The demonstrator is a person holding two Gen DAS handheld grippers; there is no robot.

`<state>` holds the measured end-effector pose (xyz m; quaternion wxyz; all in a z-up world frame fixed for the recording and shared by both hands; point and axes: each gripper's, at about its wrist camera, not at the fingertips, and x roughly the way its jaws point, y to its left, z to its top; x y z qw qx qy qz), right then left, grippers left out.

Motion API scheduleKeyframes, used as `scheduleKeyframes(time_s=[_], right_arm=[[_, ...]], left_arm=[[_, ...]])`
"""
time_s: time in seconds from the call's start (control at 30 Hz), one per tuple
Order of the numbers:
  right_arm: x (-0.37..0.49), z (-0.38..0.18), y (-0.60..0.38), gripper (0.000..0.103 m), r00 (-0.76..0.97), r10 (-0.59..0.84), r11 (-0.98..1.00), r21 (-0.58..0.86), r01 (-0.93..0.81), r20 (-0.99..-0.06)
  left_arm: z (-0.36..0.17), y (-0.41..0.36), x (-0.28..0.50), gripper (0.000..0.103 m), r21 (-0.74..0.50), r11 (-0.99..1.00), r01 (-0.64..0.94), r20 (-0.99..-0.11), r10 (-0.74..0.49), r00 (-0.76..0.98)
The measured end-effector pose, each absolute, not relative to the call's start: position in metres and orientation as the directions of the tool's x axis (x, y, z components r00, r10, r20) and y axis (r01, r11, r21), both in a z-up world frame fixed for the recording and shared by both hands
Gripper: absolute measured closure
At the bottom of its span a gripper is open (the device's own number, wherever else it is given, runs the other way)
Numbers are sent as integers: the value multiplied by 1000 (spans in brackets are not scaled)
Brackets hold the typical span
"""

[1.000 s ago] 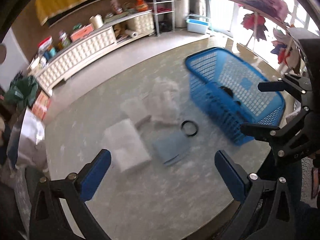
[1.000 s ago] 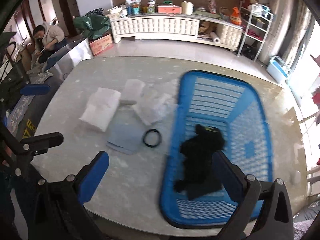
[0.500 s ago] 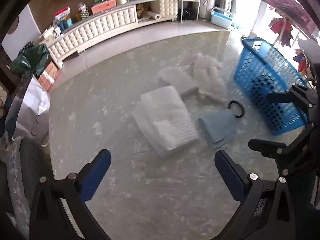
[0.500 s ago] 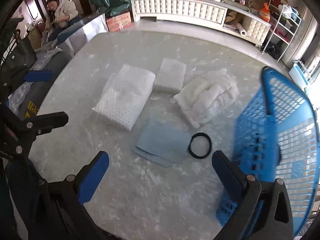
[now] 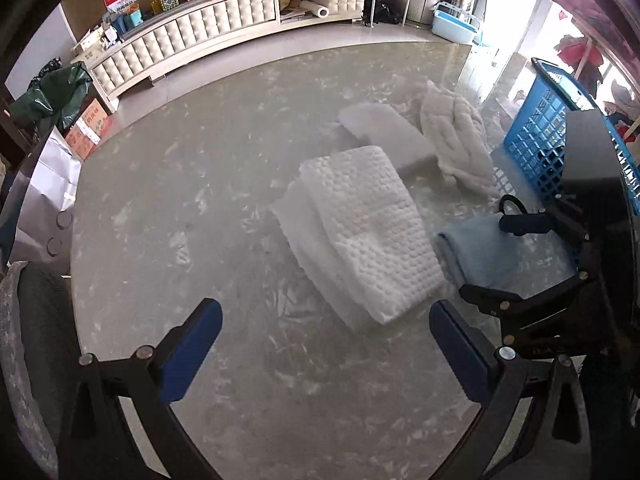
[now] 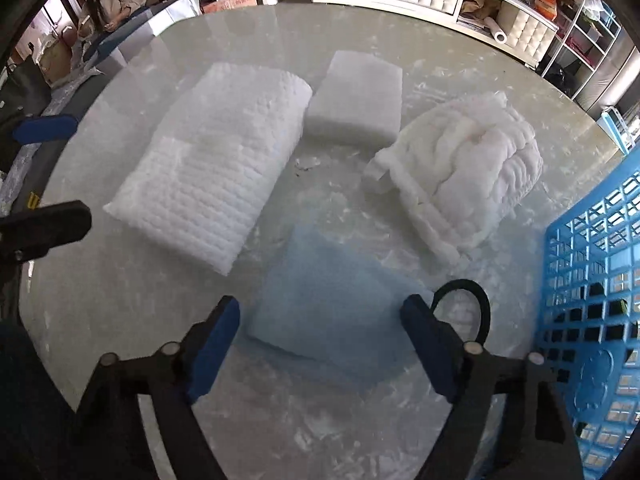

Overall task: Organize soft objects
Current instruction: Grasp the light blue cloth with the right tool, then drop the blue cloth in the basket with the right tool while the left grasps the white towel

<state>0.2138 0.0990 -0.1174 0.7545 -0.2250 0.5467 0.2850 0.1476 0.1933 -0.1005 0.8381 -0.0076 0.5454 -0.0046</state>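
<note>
Stock on the table (image 6: 120, 320), from my right wrist view:
- Blue cloth (image 6: 320, 312), 6 o'clock, folded flat, between my right gripper (image 6: 320, 328) fingers.
- Black ring (image 6: 464, 304), 5 o'clock, just beside the cloth.
- Quilted pad (image 6: 212, 160), 10 o'clock.
- Foam block (image 6: 356, 96), 12 o'clock.
- Knit bundle (image 6: 464, 168), 2 o'clock.
- Basket (image 6: 592, 300), 4 o'clock, something dark inside.

Right jaws wide apart, holding nothing. Left gripper (image 5: 320, 344) likewise spread and empty, facing the pad.

Step, as I judge it: lining up on the cloth. Next I must lower, pinch one edge, and carry it to the basket.
</note>
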Motion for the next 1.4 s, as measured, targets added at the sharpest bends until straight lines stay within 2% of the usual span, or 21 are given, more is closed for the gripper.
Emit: scheduleKeyframes(time_s=[0.17,0.2,0.27,0.33,0.43,0.53,0.63,0.8,1.1,1.4], right_arm=[[212,-121,100,31,264,173,720,-61,-691,-949],[211,-121,99,35,266,178,718,-60,-694,-947],[208,-121,100,45,272,186,709,-63,-702,-944],[204,-121,101,62,277,193,703,-65,-708,-941],[200,-121,100,80,286,198,701,-69,-710,-937],[197,-119,98,92,288,198,696,-72,-714,-937],[199,-114,89,95,253,221,712,-22,-702,-942],[194,-88,75,95,278,234,719,-27,-695,-932],[187,-6,52,94,368,288,712,-59,-700,-884],[194,75,-2,94,480,329,758,-76,-648,-813]], left_arm=[[-108,195,155,0,-16,1000,0,-917,-15,399],[-109,195,156,0,-17,1000,1,-918,-16,397],[-113,195,159,0,-22,1000,1,-919,-20,393],[-115,194,161,0,-26,1000,0,-921,-24,388],[-120,196,164,0,-25,1000,-8,-926,-20,376],[-119,197,165,0,-27,1000,-12,-925,-21,380],[-117,196,165,0,-34,999,-9,-923,-28,383],[-114,192,171,0,-21,1000,2,-921,-21,389],[-135,191,191,0,-37,999,14,-933,-39,357],[-153,193,202,0,-110,994,11,-932,-107,346]])
